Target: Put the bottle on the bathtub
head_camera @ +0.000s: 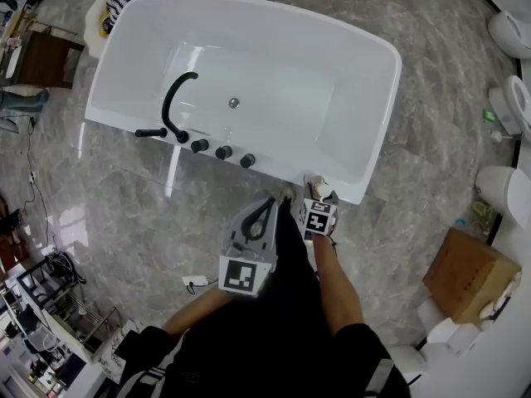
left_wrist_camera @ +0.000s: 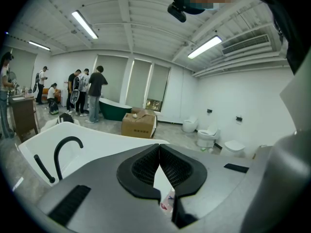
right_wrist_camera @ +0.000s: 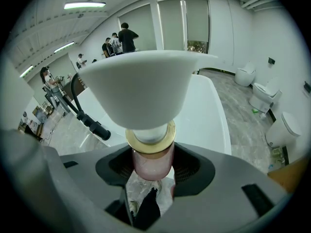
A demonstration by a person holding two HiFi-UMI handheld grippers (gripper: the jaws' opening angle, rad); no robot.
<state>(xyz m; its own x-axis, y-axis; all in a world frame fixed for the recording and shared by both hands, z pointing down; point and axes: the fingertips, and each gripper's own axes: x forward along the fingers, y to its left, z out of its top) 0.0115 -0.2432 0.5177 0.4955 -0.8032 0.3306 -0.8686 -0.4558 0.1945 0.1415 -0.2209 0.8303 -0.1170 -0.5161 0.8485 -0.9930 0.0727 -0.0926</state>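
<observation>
Though the bottle is not yet released, most of the carry looks done.

Setting: grey marble floor (head_camera: 124, 197), with the white freestanding bathtub (head_camera: 249, 8) in the middle of the head view. Its basin holds nothing but the drain. A black faucet (head_camera: 176, 98) and a row of black knobs (head_camera: 223, 152) sit on the near rim.

Left gripper (left_wrist_camera: 159, 164): held low over the floor, just short of the tub's near side. Its pads meet at the tips and grip nothing. A sliver of white and of a printed label shows through the gap lower down, but that lies beyond the jaws, not between them. It takes no part in the step in hand.

Right gripper (head_camera: 317, 196): reaches to the near right corner of the tub, its jaws closed on the body of the bottle (right_wrist_camera: 150, 161). The bottle is pink and upright, with a gold collar (right_wrist_camera: 150, 141) and a wide white pump head (right_wrist_camera: 138, 89) above the pads.

Position of the bottle: over or at the corner rim in the head view. No view shows whether its base touches the rim.

Judgement: pick-up and transport complete, placement under way. Left to do: seat the base flat on the rim, part the jaws, draw the gripper back without tipping it. The rim is narrow and glossy, and the bottle is top-heavy with that pump, so it may slide or topple on release.
</observation>
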